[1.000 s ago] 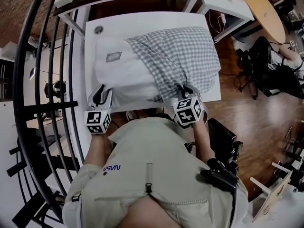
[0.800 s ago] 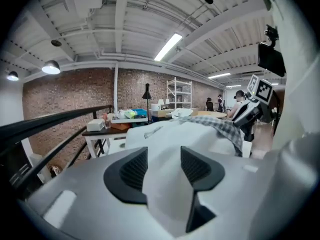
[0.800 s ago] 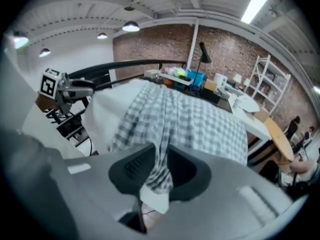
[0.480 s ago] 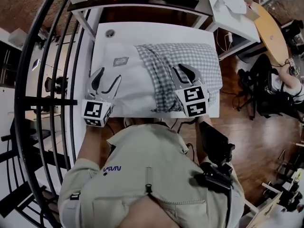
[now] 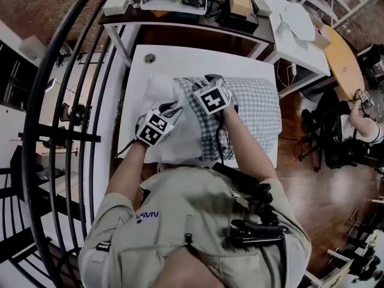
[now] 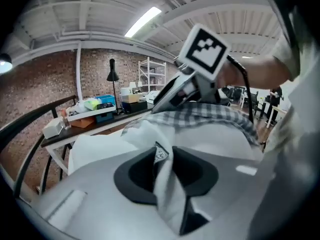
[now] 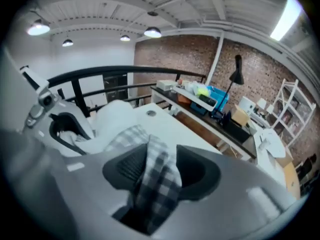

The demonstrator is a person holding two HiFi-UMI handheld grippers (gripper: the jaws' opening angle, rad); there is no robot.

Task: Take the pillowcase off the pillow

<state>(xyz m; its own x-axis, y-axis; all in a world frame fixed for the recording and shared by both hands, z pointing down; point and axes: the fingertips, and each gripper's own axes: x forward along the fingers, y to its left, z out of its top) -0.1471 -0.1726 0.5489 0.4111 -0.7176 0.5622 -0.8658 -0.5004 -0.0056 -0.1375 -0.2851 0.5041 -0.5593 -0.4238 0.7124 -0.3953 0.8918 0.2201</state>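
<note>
A white pillow (image 5: pixel 171 150) lies on the white table (image 5: pixel 180 59), its right part inside a grey checked pillowcase (image 5: pixel 255 107). My left gripper (image 5: pixel 171 109) is at the pillow's bare left part. Its jaws are closing and pinch a fold of white pillow fabric (image 6: pixel 162 184) beside a small sewn tag. My right gripper (image 5: pixel 204 81) is at the pillowcase's open edge, just right of the left one. Its jaws are opening, and a bunch of checked cloth (image 7: pixel 159 176) hangs loosely between them. In the right gripper view the left gripper (image 7: pixel 65 126) sits close by on the pillow (image 7: pixel 115 113).
A black curved railing (image 5: pixel 72 71) runs along the table's left side. A cluttered dark desk (image 5: pixel 180 5) stands behind the table and another white table (image 5: pixel 294 20) to its right. A round wooden table (image 5: pixel 342 56) and a seated person (image 5: pixel 366 119) are at far right.
Both grippers have left the pillow's near edge and moved forward to its middle. The right one now sits at the pillowcase's open edge, with the left close beside it on bare pillow.
</note>
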